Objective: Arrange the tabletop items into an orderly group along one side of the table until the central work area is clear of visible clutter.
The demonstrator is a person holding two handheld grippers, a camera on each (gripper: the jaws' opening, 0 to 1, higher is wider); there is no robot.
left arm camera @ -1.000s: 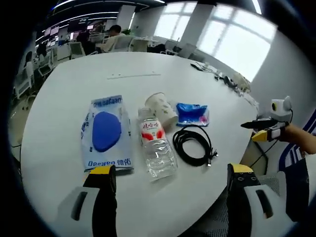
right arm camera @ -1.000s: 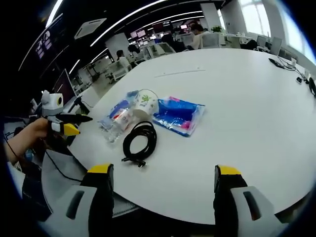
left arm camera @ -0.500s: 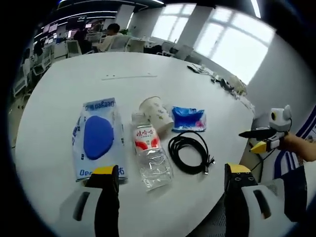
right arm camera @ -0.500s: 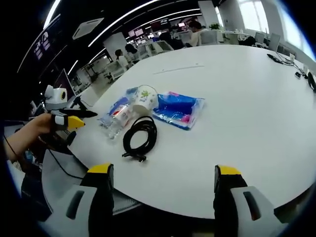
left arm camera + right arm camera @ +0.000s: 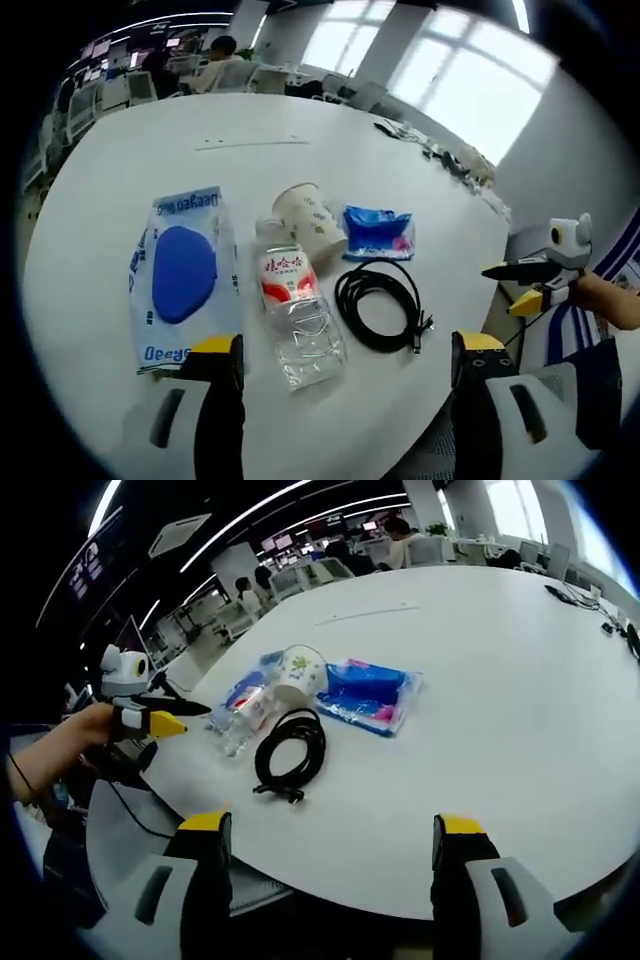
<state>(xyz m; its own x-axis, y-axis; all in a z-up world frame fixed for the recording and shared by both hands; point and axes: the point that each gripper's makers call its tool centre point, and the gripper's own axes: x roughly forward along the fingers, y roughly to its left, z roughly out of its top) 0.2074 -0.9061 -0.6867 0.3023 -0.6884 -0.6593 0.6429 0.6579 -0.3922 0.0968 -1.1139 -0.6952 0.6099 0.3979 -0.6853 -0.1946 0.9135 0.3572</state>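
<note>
Both grippers, left gripper [image 5: 340,410] & right gripper [image 5: 325,880], are hovering w/ jaws apart over a white table [image 5: 110,160] edge, where a blue bag [image 5: 182,272], bottle [image 5: 298,315], paper cup [image 5: 310,222], blue packet [image 5: 378,232] & black cable [image 5: 380,305] are lying grouped near that edge.

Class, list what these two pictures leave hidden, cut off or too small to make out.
- Left gripper view: paper cup hides the bottle cap.
- Right gripper view: the cup hides much of the large blue packet.
- Both views: small clutter at the far table edge is too small to identify.
</note>
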